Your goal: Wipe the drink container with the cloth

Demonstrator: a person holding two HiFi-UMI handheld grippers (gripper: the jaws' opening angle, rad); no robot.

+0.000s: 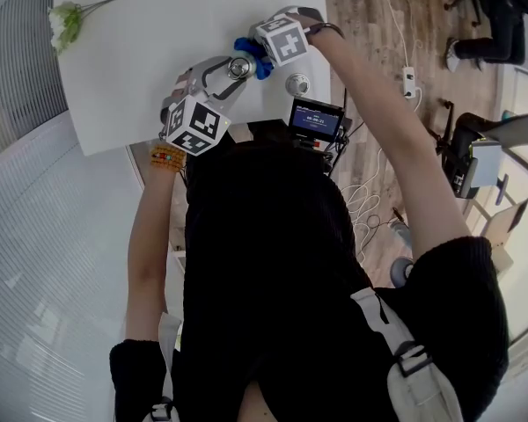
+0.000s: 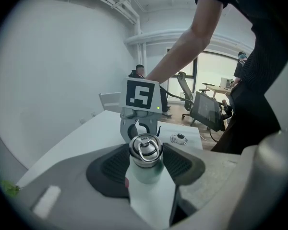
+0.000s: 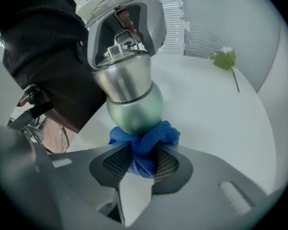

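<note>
L hand-held gripper [image 2: 145, 163] clamps bottle [image 3: 132, 102] near table [image 1: 150, 69] edge; R hand-held gripper [image 3: 143, 163] pinches cloth [image 3: 145, 139].

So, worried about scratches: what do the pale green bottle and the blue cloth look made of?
The pale green bottle: likely steel; satin sheen, brushed silver shoulder and cap. The blue cloth: soft nubby pile, probably microfibre or terry.

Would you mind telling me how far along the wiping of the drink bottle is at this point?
Done: the left gripper is shut on the bottle near its cap, and the right gripper is shut on the blue cloth. In hand: the cloth presses against the bottle's rounded green lower body. Left: the steel upper part shows no cloth contact; how much has been wiped cannot be told.
</note>
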